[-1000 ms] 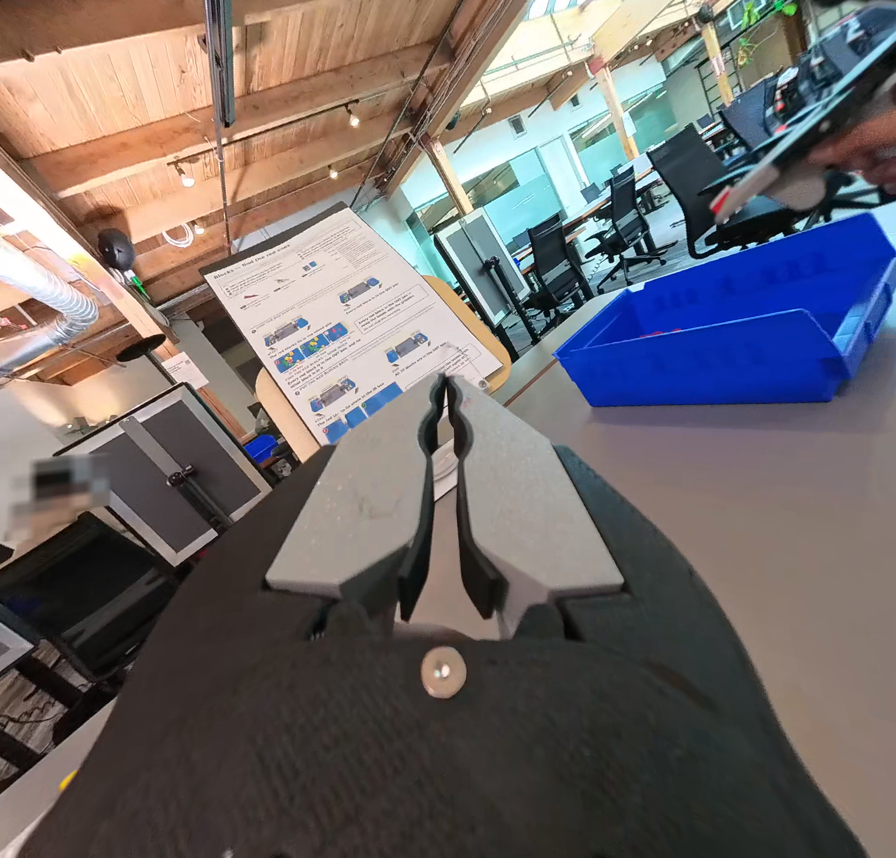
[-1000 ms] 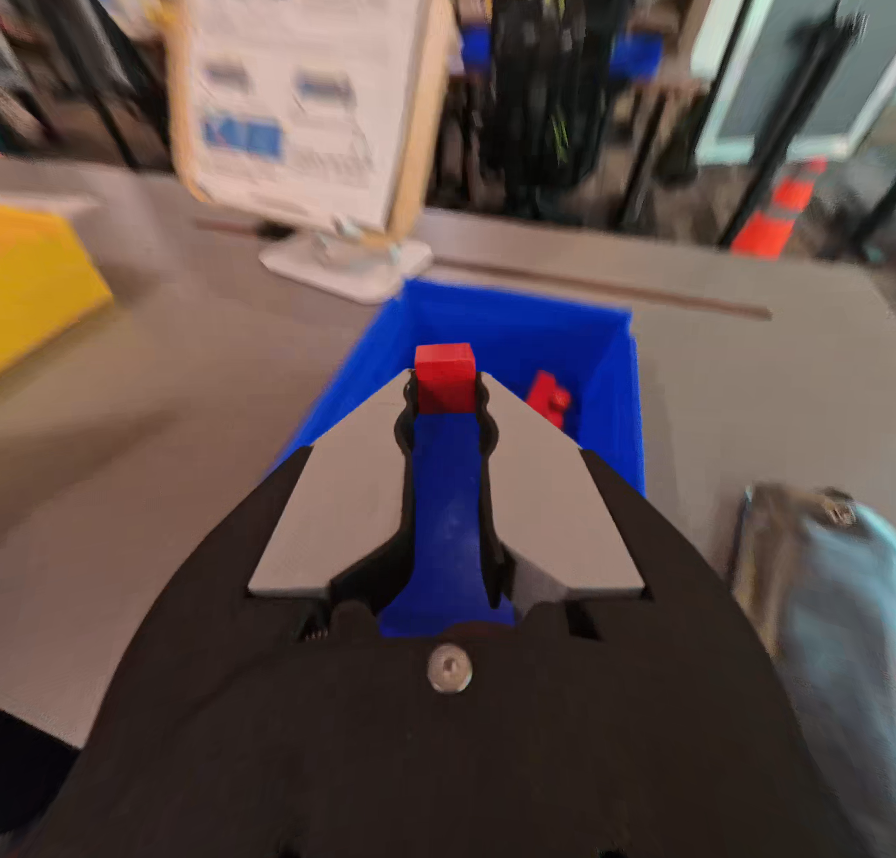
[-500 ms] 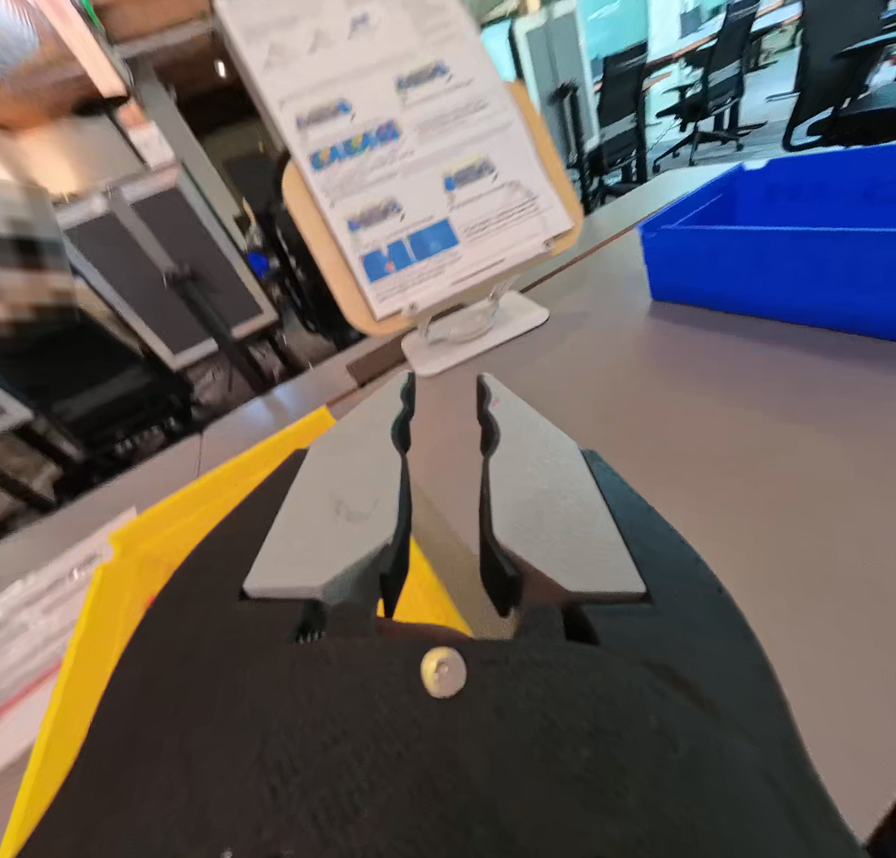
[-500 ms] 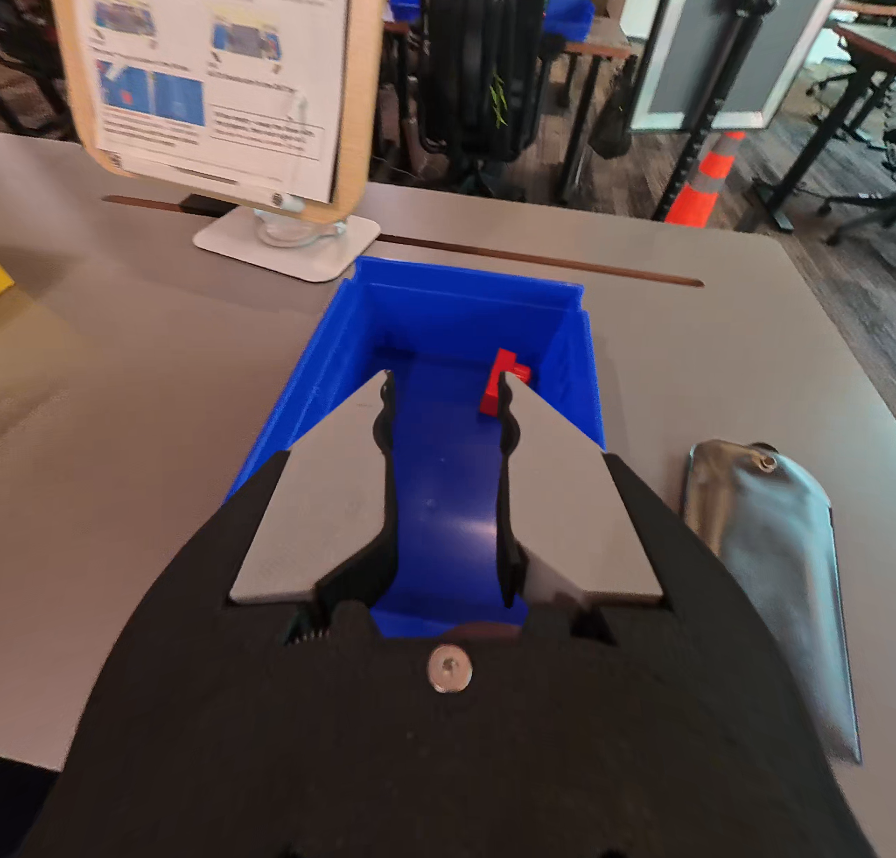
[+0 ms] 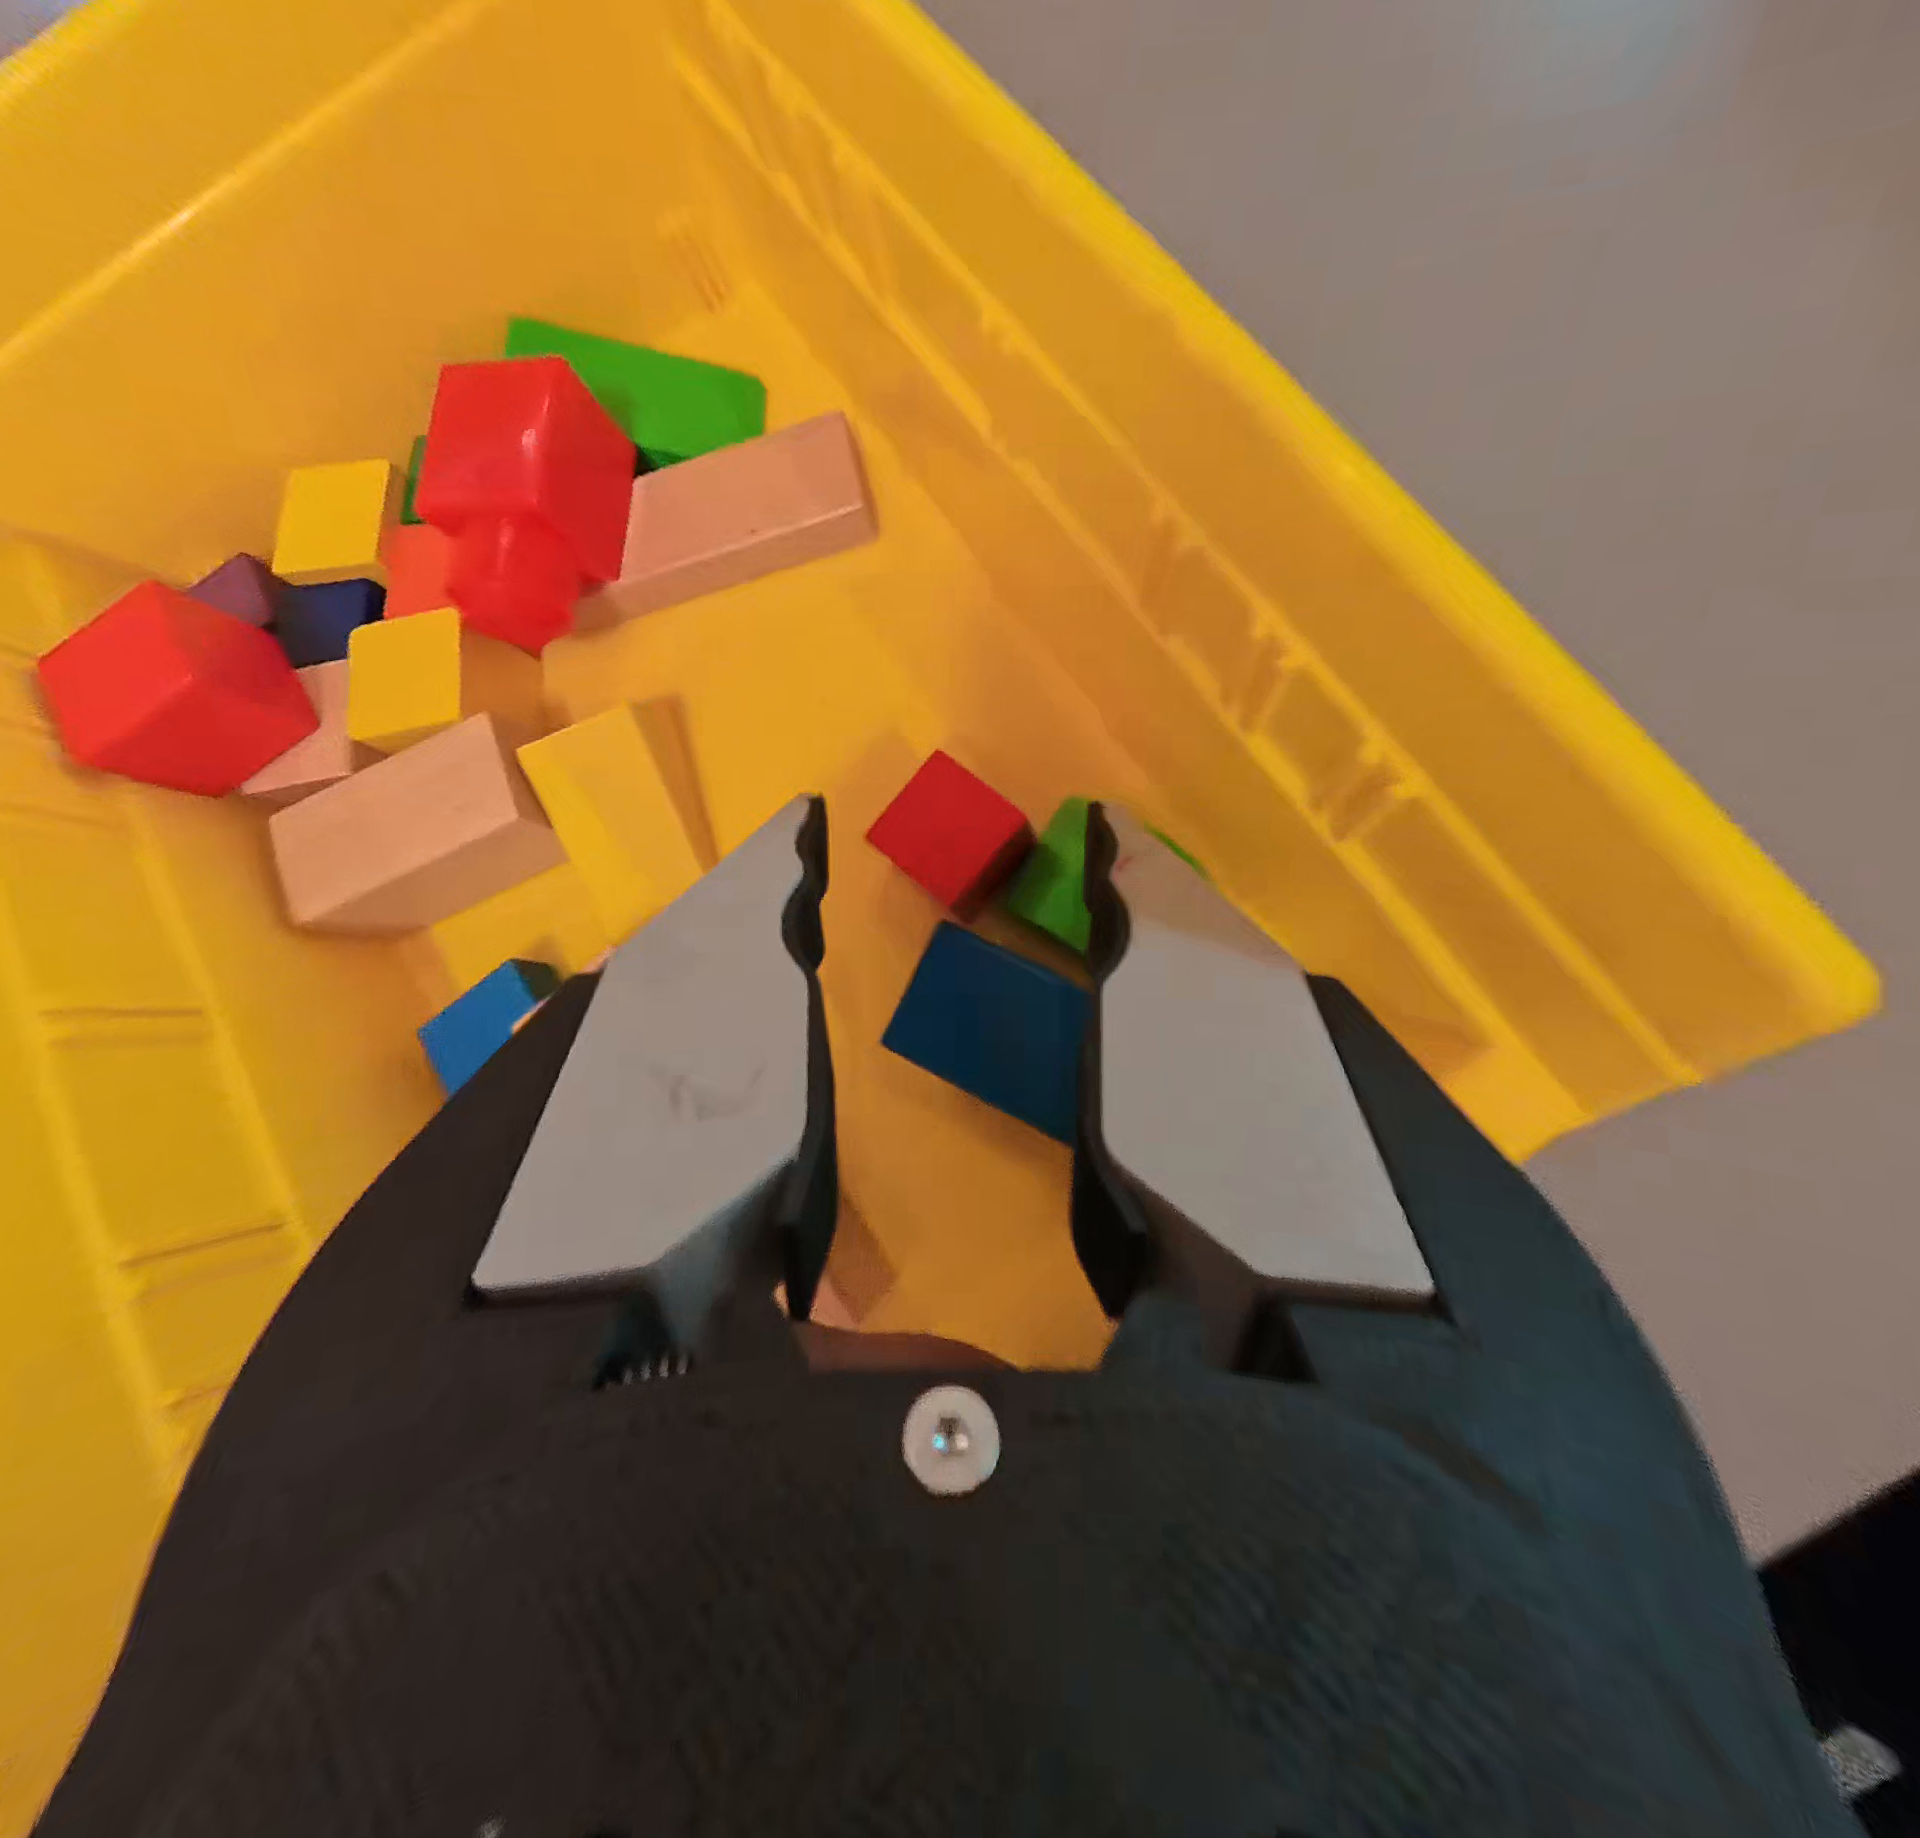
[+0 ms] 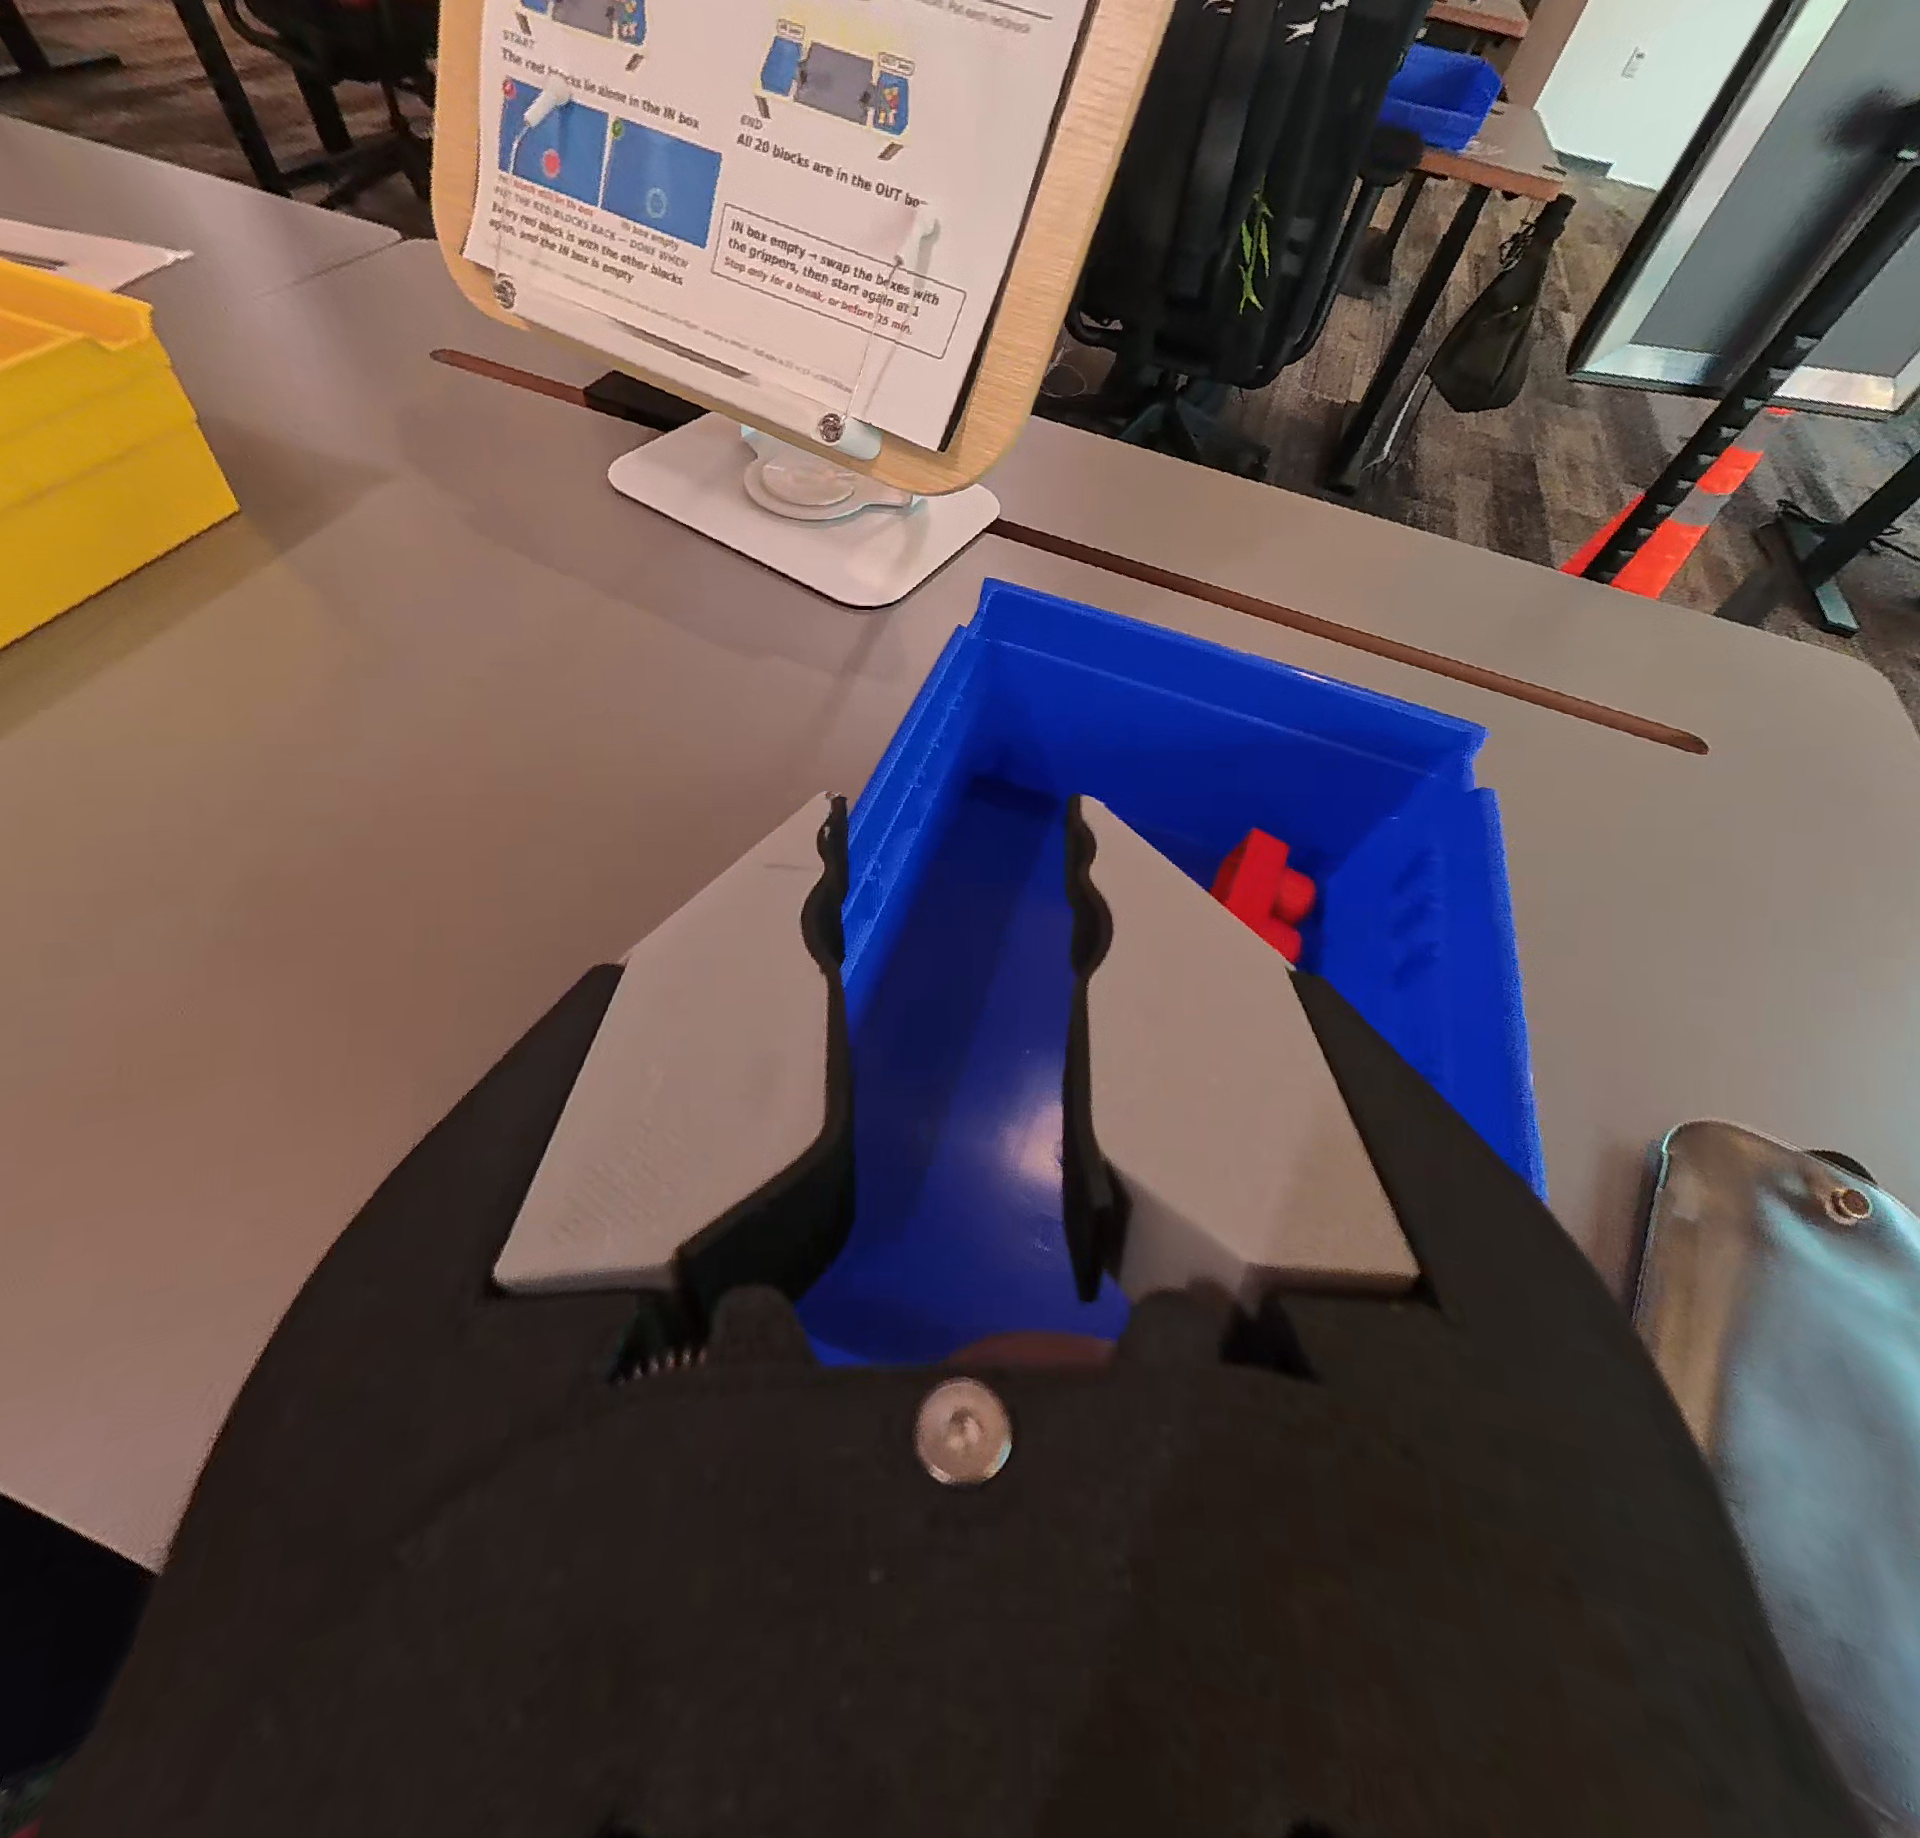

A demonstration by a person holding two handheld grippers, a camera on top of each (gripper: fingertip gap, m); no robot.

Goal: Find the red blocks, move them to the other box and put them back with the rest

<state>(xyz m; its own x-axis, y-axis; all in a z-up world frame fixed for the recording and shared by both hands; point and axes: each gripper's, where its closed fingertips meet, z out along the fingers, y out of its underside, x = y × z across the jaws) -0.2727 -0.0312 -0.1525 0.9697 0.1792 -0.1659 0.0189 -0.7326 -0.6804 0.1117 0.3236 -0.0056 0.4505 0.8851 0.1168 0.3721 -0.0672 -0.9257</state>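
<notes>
Left claw [image 5: 954, 832] is hanging with its jaws apart over the yellow box [image 5: 1299, 562], and the small red cube [image 5: 948, 826] is lying just ahead between its tips. Right claw [image 6: 951, 820] is gaping, empty, over the blue box [image 6: 1434, 967], a red block [image 6: 1270, 895] sitting to its right.

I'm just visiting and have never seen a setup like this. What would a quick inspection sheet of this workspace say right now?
Surface: grey table, with a dark slot running across its far side.
Job's things: yellow box holds mixed coloured blocks, including a small red cube just beyond the left gripper's tips; blue box holds a red block.
Clutter: silvery pouch right of the blue box; instruction sheet on a stand behind it.
Grippers: left gripper open over the yellow box; right gripper open and empty over the blue box.
Cables: nothing seen.
Surroundings: desks, black stands and orange-marked flooring beyond the table.
</notes>
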